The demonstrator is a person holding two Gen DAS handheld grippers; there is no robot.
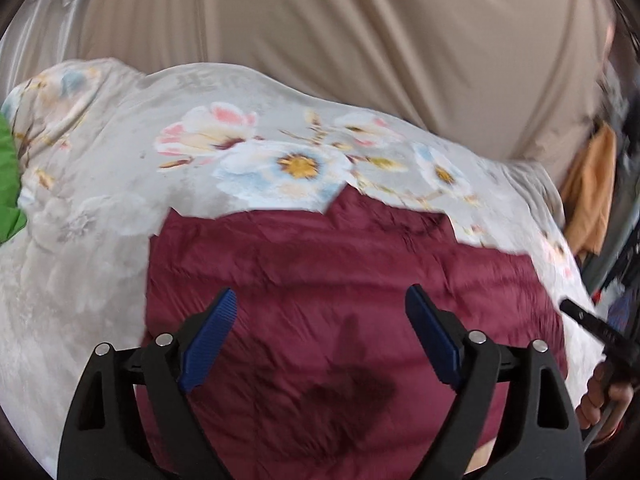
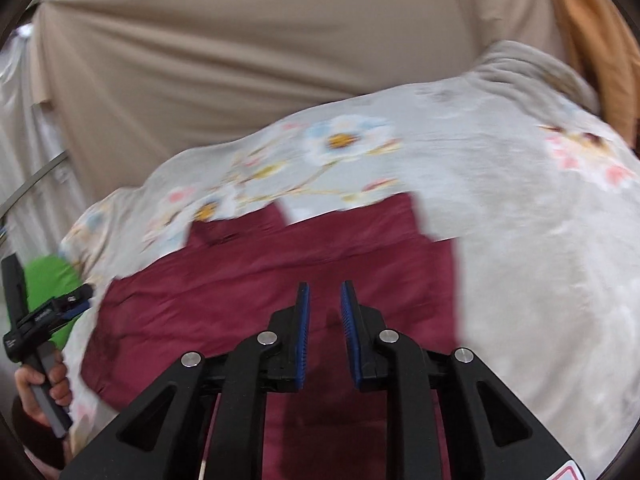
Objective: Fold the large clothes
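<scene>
While both grippers hover, maroon garment (image 1: 320,272) edges on floral quilt (image 1: 100,184)

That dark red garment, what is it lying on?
The dark red garment lies on a pale floral cover spread over a bed or similar surface. What is under the cover is hidden.

The maroon garment (image 1: 344,280) lies flat on the floral bedspread (image 1: 100,240), and open bedspread runs clear around its far edge and both sides. Beyond the garment a beige curtain (image 1: 340,40) closes off the far side. Left of the garment a green cloth (image 1: 8,184) sits at the bedspread's edge. Right of it an orange cloth (image 1: 588,200) hangs beside the curtain.
</scene>
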